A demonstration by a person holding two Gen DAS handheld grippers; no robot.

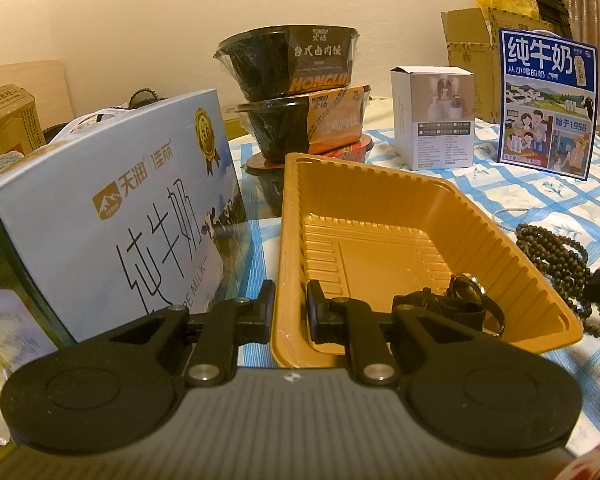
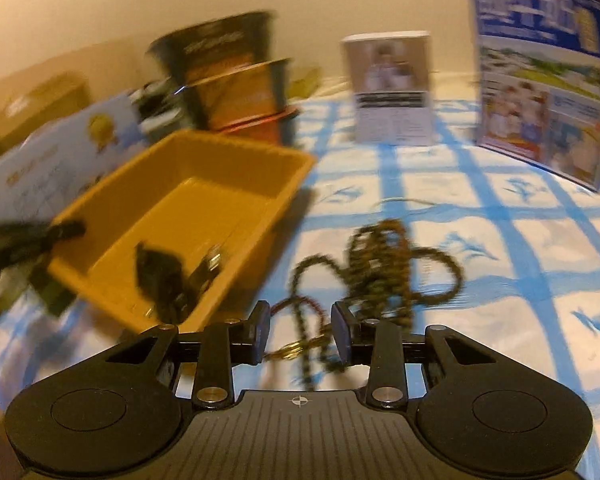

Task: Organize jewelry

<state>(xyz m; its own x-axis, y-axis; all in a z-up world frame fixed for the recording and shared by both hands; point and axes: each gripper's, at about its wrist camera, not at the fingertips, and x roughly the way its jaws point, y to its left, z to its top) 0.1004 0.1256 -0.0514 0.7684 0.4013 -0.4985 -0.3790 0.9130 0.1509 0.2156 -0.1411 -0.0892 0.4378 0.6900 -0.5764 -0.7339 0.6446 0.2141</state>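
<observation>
An orange plastic tray (image 1: 380, 208) lies on the blue-checked tablecloth; a black wristwatch (image 1: 460, 300) lies in its near right corner. My left gripper (image 1: 291, 312) is shut on the tray's near left wall, one finger outside, one inside. A dark bead necklace (image 1: 556, 260) lies in a heap right of the tray. In the blurred right wrist view the tray (image 2: 204, 184) is at left with the watch (image 2: 172, 276) inside, and the bead necklace (image 2: 384, 264) lies just ahead of my right gripper (image 2: 300, 328), which is open and empty above its near strands.
A light-blue milk carton box (image 1: 112, 232) stands left of the tray. Stacked black food bowls (image 1: 292, 92) stand behind it. A small white box (image 1: 432, 116) and a blue milk box (image 1: 548, 100) stand at the back right. A thin white bangle (image 1: 508, 216) lies by the beads.
</observation>
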